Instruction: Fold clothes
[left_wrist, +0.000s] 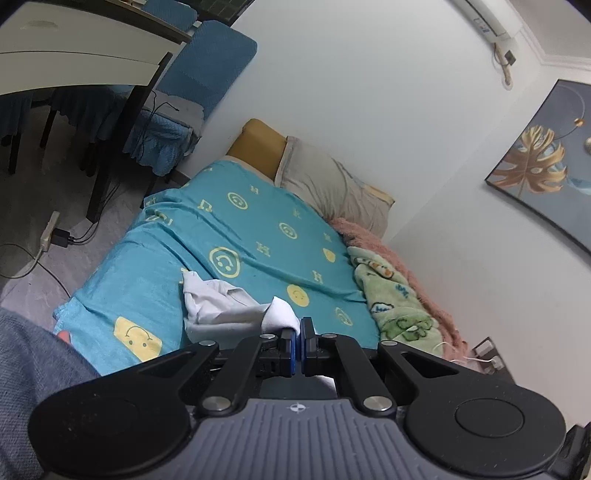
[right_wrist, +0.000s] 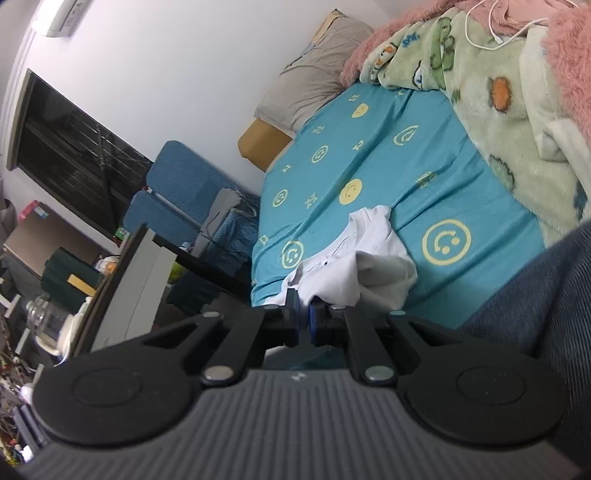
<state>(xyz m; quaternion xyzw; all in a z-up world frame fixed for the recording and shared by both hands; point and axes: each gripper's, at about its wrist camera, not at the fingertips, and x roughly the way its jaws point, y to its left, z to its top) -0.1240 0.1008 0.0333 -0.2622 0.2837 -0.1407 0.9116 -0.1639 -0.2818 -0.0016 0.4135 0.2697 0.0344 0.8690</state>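
shirt: white shirt (left_wrist: 218, 302) lies bunched up on the teal sheet (left_wrist: 236, 229) near the foot-end edge of the bed, roughly mid-width. In the right wrist view it's the same crumpled heap (right_wrist: 369, 251), part of it trailing toward the bed edge.

left gripper: left gripper (left_wrist: 298, 332) has its jaws pinched together on a white corner of the shirt, cloth poking up between the blue pads.

right gripper: right gripper (right_wrist: 303, 314) is likewise clamped on a shirt edge, with a bit of white fabric showing in the narrow gap.

step: looks like the lift-and-spread bit, both corners held so the heap can be shaken out flat before any folding.

how to do it well: I'd pull the two grips apart sideways until the edge between them goes taut, lift high enough that the rest hangs free, then lay it down away from the green blanket (left_wrist: 391, 295) so nothing snags. Keep both pinches tight; thin cotton slips easily.

which way it points: honestly hard to call. It's too wadded to find collar or hem for sure, though a seam line and a small dark dot show in the right view.

long axis: the heap stretches roughly from the grippers toward the pillow (left_wrist: 332, 184), i.e. along the bed's length.
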